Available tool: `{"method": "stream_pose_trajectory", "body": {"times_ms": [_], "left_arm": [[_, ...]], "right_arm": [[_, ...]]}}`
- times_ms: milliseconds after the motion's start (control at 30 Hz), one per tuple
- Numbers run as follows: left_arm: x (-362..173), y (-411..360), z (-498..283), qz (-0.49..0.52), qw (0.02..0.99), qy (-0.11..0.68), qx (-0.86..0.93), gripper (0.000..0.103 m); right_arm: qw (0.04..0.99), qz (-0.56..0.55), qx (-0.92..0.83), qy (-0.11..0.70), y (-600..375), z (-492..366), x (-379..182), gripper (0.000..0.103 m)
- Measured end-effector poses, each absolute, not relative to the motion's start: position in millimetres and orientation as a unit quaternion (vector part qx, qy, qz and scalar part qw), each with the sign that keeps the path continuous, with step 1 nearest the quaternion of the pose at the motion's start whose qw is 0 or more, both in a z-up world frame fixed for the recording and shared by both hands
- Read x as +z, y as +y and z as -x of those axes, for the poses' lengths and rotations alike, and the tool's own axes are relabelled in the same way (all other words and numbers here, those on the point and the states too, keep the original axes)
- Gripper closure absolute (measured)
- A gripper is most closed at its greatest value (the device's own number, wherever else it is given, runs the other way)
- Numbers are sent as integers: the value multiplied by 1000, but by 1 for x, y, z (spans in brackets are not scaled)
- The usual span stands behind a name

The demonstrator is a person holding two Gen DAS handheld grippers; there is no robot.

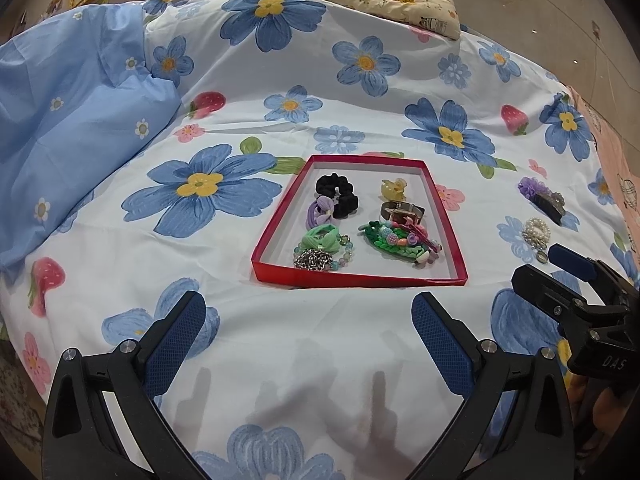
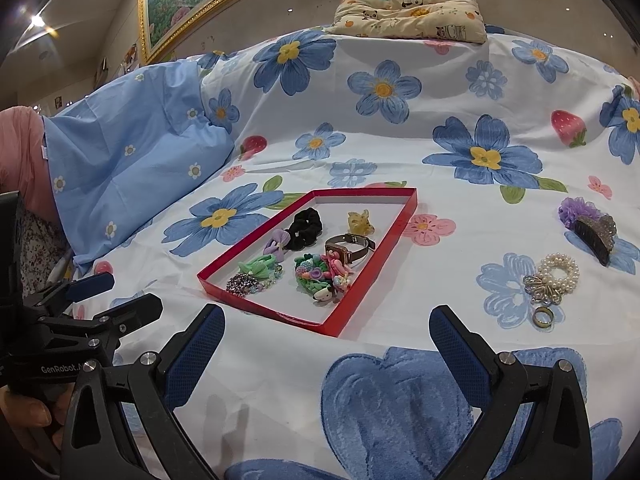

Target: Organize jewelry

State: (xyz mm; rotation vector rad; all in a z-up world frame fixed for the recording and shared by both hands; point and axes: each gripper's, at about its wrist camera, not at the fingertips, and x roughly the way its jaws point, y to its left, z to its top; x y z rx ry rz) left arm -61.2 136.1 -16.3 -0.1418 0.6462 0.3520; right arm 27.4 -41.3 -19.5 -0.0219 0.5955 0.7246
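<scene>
landmark: red tray [image 1: 360, 278], a shallow red-rimmed box lying on the floral bedsheet [image 1: 248, 344]; every place below is told from it.
inside the tray: black scrunchie [image 1: 335, 194], yellow claw clip [image 1: 393, 189], wristwatch [image 1: 401, 212], lilac hair tie [image 1: 320, 212], green bow tie [image 1: 320, 237], beaded bracelets [image 1: 320, 259], green braided band with charms [image 1: 394, 240].
outside the tray, to its right: pearl scrunchie [image 2: 558, 270] with a wire flower charm touching it, a small ring [image 2: 543, 315] just on the near side of that, and farther back a dark claw clip [image 2: 596, 236] lying against a purple flower hairpiece [image 2: 578, 208].
left gripper [image 1: 308, 332]: fingers spread wide, nothing between them, hanging above bare sheet just on the near side of the tray.
right gripper [image 2: 326, 354]: fingers also spread, empty, near the tray's near right corner.
progress: most pieces look sorted; my guess is four loose ones remain.
key relation: the loose pieces lie ahead and to the right of the right gripper, well apart from the left one, so the right hand is nearer. ring and pearl scrunchie are closest; both are round, with no long axis to line up on.
dark claw clip's axis: it runs slantwise, from far right of the tray towards the near side.
risk: the ring lies flat on soft cloth and may slip.
</scene>
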Motion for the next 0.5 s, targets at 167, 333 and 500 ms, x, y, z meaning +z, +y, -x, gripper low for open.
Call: {"method": "stream_pose_trajectory", "body": {"times_ms": [167, 333, 500], "left_arm": [[-16, 136, 61, 68, 931, 315, 172, 0], [-17, 135, 61, 70, 931, 316, 171, 0], [-18, 134, 59, 71, 930, 317, 169, 0]], "right_arm": [[892, 10, 349, 288, -41, -27, -19, 0], [892, 11, 349, 287, -41, -28, -19, 0], [892, 10, 349, 287, -41, -28, -20, 0]]}}
